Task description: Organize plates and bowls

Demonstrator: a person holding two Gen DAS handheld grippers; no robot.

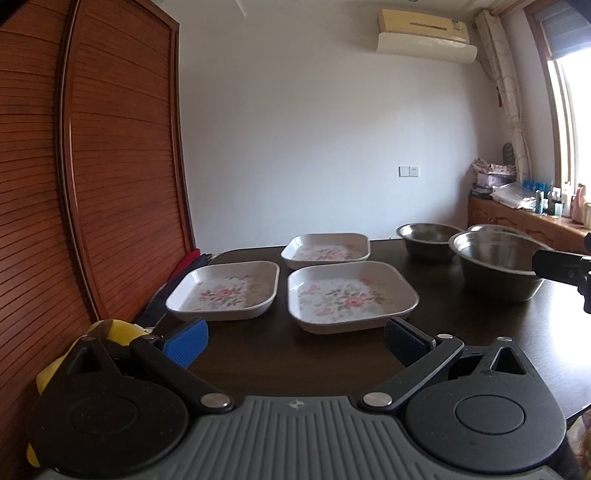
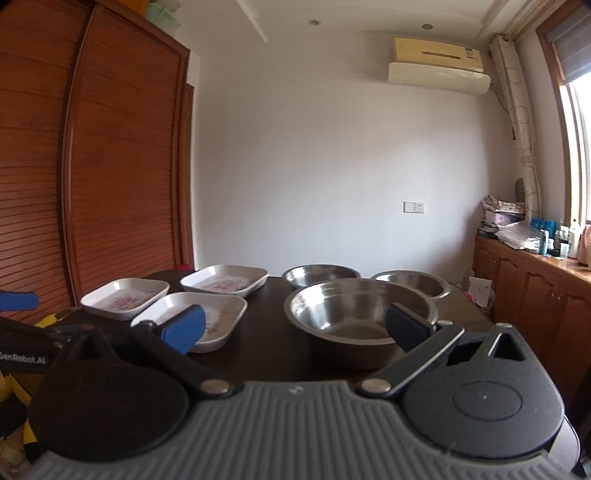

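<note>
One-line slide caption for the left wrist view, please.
Open left gripper faces three floral plates; steel bowls sit to the right.

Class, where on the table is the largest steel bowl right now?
In the right wrist view, the largest steel bowl sits nearest the camera on the table's right half, right of the floral plates and in front of two smaller bowls.

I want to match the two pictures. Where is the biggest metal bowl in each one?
Left wrist view: biggest metal bowl sits far right, beside the floral plates.
Right wrist view: it sits centre, just ahead of the right gripper.
Shared landmark: the air conditioner high on the wall.
</note>
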